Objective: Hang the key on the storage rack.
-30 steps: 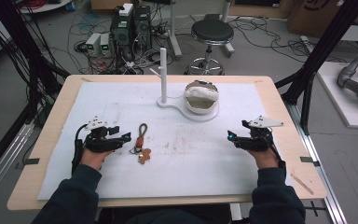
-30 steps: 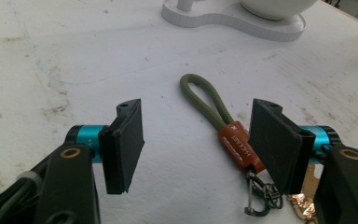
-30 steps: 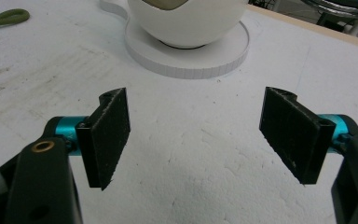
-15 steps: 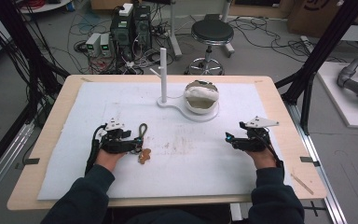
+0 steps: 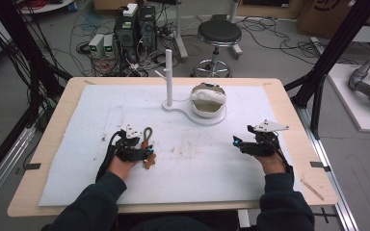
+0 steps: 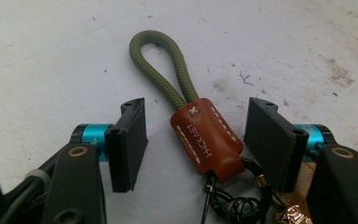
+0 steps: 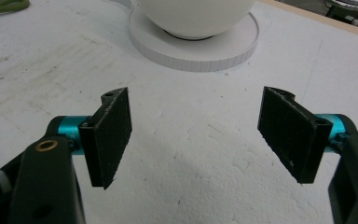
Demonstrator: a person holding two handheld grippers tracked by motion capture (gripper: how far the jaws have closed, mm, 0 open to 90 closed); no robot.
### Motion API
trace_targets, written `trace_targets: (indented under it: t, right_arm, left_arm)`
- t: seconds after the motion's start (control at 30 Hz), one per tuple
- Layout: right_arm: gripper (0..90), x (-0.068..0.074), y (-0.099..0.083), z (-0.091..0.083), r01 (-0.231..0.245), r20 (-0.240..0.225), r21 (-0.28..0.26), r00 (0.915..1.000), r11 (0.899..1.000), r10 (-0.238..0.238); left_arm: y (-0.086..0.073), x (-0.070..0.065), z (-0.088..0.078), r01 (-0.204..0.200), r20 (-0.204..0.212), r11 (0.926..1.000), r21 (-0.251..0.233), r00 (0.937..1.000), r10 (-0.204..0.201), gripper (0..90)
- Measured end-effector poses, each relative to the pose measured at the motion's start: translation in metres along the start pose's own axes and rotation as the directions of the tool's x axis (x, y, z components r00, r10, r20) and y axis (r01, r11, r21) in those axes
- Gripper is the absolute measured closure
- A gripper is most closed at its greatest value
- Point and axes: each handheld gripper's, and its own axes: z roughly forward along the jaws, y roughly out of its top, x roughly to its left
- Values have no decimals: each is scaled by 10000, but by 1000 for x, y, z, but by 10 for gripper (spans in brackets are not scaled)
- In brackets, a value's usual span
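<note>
Your left gripper (image 5: 147, 153) rests on the white surface (image 5: 77, 159) at its near left. Its fingers (image 6: 128, 140) stand wide apart, one on each side of the keychain (image 6: 206, 137), and neither touches it. The keychain lies flat on the surface between them. Its brown leather tab sits midway in the gap. Its green cord loop (image 6: 161, 65) extends away from the gripper toward the far side. Its black ring and small metal charms lie at the gripper end, close to the right-hand finger in the left gripper view.

Farther in, near the middle of the surface, a white post (image 5: 168, 77) stands upright on a flat white base (image 5: 185, 108). A white bowl (image 5: 209, 99) sits on the round right end of that base.

Your right gripper (image 5: 237, 143) rests at the near right of the surface, well apart from the keychain. Its fingers (image 7: 109, 135) are spread wide with only bare surface between them. In the right gripper view, the bowl and the round base lie ahead of the fingers, and the tip of the green cord loop shows at the upper left corner.
</note>
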Motion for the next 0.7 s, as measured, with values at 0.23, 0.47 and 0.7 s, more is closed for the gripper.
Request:
trace_targets:
  t: [0.23, 0.47, 0.7]
  right_arm:
    - [262, 0, 0, -1, -52, 42, 14, 10000, 10000, 52]
    - [262, 0, 0, -1, -41, 66, -13, 10000, 10000, 41]
    - [262, -1, 0, -3, -44, 105, -105, 9999, 9999, 45]
  left_arm:
    - [0, 2, -3, -95, 379, 9999, -47, 9992, 97, 623]
    - [0, 11, -5, 573, 939, 9980, -284, 9941, -544, 709]
    - [6, 26, -25, 1520, 1599, 9722, -1780, 9793, -1239, 710]
